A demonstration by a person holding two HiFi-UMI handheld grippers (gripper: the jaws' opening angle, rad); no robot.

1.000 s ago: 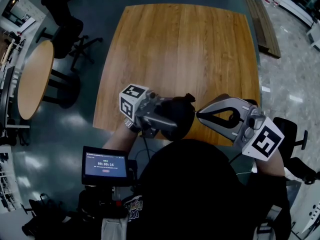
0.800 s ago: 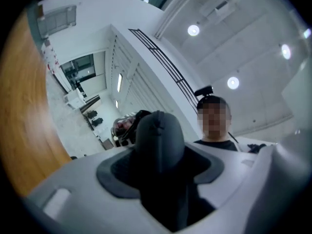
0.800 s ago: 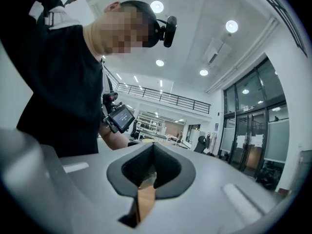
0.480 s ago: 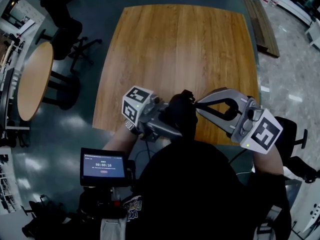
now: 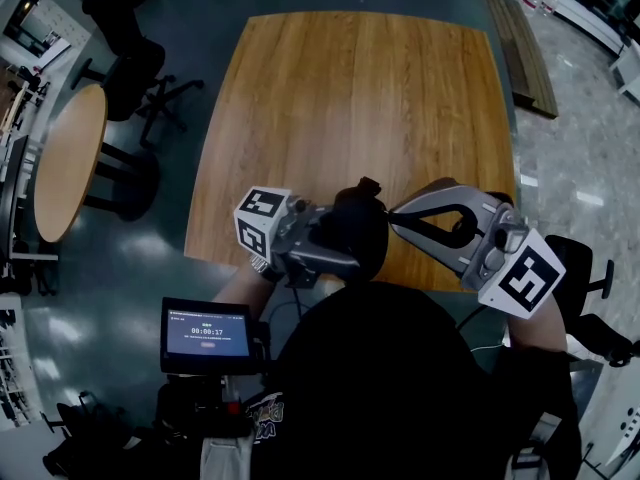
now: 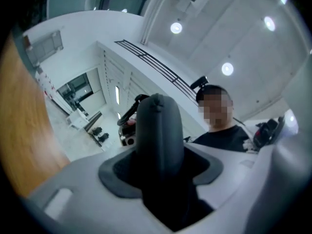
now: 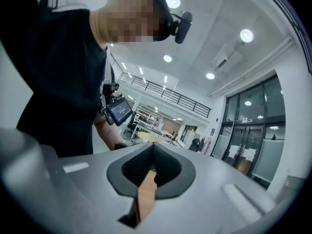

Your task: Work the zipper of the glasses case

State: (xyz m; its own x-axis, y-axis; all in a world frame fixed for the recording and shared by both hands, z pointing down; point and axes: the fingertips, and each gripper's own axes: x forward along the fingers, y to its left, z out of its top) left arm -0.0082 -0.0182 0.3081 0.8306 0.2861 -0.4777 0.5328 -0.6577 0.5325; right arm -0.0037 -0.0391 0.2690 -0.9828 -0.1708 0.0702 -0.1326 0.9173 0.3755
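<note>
The black glasses case (image 5: 362, 223) is held in the air over the near edge of the wooden table (image 5: 360, 98). My left gripper (image 5: 340, 238) is shut on it from the left, and its jaws have just been closing a little on the case. In the left gripper view the case (image 6: 158, 135) stands upright between the pads (image 6: 117, 174). My right gripper (image 5: 393, 214) comes in from the right, with its tips at the case's right edge. Its jaws are shut (image 7: 153, 152), and I see nothing between them. The zipper pull is not visible.
A small monitor (image 5: 208, 335) hangs at the person's left side. A round table (image 5: 70, 153) and dark chairs (image 5: 140, 68) stand to the left, and a wooden bench (image 5: 525, 48) lies at the far right. The person's dark torso fills the bottom of the head view.
My left gripper has rolled slightly with the case, whose top now sits a little farther over the table. The right gripper's tips have followed it by a small amount.
</note>
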